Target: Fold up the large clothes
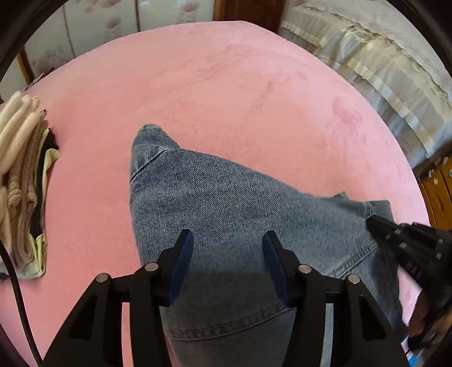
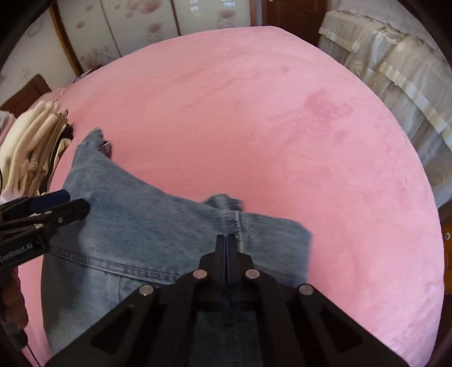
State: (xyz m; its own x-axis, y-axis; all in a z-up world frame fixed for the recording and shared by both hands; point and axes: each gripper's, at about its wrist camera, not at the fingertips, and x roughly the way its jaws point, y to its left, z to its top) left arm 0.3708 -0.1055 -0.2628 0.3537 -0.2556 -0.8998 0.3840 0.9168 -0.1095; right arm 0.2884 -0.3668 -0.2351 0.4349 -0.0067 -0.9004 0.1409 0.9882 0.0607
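Observation:
A pair of blue denim jeans (image 1: 226, 197) lies partly folded on the pink bed cover (image 1: 226, 84). My left gripper (image 1: 228, 240) is open, its fingers spread over the denim just above it. My right gripper (image 2: 227, 238) is shut on a seam of the jeans (image 2: 141, 225) near their far edge. In the left wrist view the right gripper (image 1: 373, 221) comes in from the right, pinching the jeans' edge. In the right wrist view the left gripper (image 2: 76, 203) shows at the left over the denim.
A stack of folded cream, tan and black clothes (image 1: 22, 180) sits at the bed's left edge, also in the right wrist view (image 2: 34, 146). A pale quilted cover (image 1: 381, 70) lies far right. Wardrobe doors (image 2: 141, 22) stand behind the bed.

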